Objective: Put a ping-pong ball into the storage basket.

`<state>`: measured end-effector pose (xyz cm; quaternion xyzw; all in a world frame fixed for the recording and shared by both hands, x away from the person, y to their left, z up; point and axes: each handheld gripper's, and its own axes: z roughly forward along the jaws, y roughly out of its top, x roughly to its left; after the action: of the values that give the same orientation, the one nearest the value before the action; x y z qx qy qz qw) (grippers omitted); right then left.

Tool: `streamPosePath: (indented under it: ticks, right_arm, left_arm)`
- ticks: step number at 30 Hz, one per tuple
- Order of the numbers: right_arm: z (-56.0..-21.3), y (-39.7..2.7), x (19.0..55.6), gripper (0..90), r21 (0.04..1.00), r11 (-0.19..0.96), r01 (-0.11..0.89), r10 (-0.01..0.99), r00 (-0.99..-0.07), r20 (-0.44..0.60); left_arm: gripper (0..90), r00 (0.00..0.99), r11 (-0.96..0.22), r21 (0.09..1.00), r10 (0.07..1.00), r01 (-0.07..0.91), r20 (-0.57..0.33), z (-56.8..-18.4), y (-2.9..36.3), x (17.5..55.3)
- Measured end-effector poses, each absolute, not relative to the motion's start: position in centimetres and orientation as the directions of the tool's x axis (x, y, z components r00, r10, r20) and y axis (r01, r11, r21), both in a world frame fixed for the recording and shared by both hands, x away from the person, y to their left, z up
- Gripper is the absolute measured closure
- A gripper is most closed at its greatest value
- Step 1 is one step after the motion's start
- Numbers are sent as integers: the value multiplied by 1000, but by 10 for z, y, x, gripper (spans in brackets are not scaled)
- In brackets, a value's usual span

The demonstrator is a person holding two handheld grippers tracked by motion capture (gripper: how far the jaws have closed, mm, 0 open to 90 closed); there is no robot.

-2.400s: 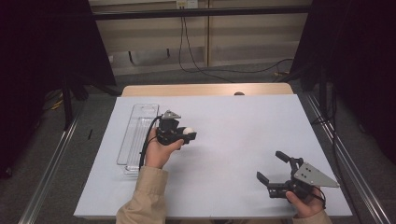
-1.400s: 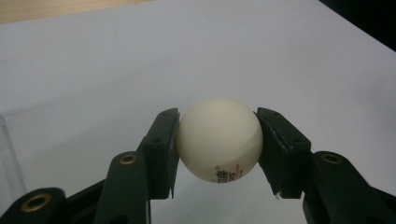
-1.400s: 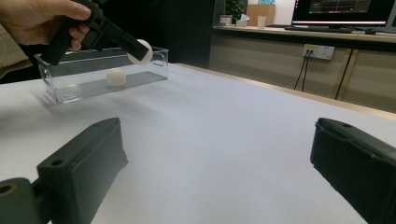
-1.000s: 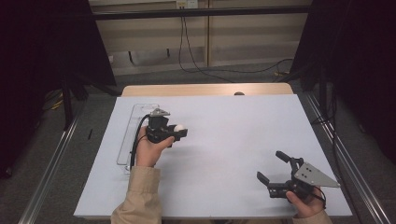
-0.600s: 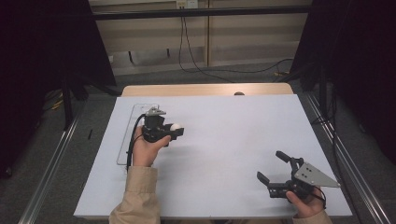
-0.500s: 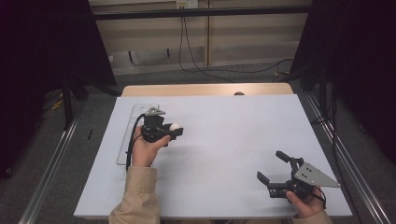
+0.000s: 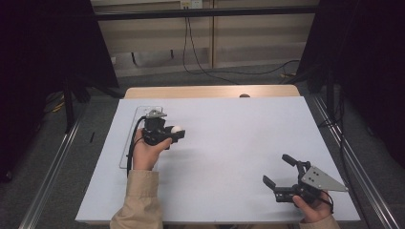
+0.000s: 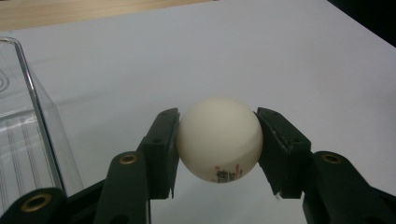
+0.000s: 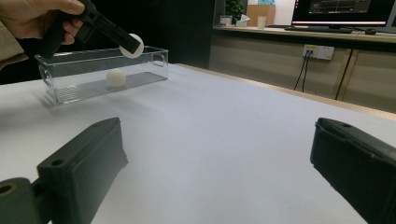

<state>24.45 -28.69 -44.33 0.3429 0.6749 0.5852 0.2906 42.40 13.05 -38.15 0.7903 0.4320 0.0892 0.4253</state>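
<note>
1. Left gripper is clenched on a white ball; both pads press its sides and it rides above the table, just beside the right wall of the clear tray.
2. Right gripper rests released at the near right corner of the table, jaws wide with nothing between them, well apart from the work.
3. Table: a bare white sheet lies between the 2 grippers; nothing stands between the ball and the tray.
4. Tray: a long, clear, upright box at the far left. Its wall, seen at the left edge of the left gripper view, is the one thing in the way; the ball must pass over that rim.
5. A 2nd ball lies on the tray floor.
6. Risk, judged: the pads hold a smooth sphere at 2 small contacts, so a jolt or a knock on the rim could squirt it out and send it rolling off the table.
7. Risk, judged: released from a height, the ball may bounce out or strike the 2nd ball.
</note>
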Motion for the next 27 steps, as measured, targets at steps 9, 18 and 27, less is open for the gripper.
streamPosePath:
  ticks: [9,18,27]
  right_arm:
    - [-443,-287,245,22,989,81,123,802,-597,8]
    - [-443,-287,244,22,989,78,123,803,-596,11]
    - [-443,-287,244,22,989,78,123,803,-596,11]
  left_arm:
    - [512,600,-254,751,768,609,-226,-380,137,424]
    - [512,590,-245,755,776,608,-223,-378,141,424]
    - [512,587,-253,756,783,604,-207,-376,146,423]
